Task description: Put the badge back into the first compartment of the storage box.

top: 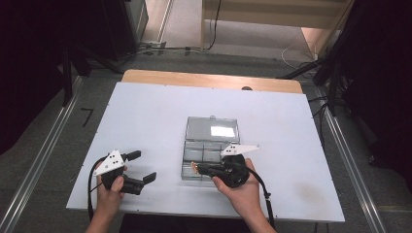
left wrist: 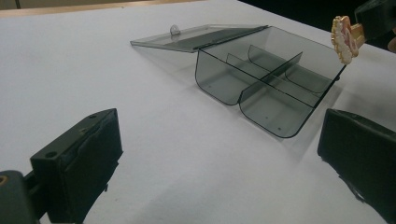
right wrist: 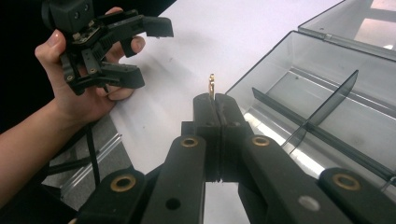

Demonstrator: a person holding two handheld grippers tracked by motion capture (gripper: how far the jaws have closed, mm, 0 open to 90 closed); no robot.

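The right tongs point(top: 198, 168) are clamped on a small gold-edged charm point(left wrist: 344, 39), holding it just above the front left corner of the open clear box point(top: 208, 148). The left tongs point(top: 142, 166) gape apart over the white tabletop point(top: 145, 111), well left of the box.

Lighting's pretty even from overhead in the high view: the white table point(top: 145, 116) is bright while everything around it drops to near black. There's a hot glare patch on the open lid of the clear box point(top: 221, 130). Shadows are soft and short. Whole high view is a bit soft and low-res. In the left gripper view the near jaws are blurry, and the right gripper view goes dark at its left edge.
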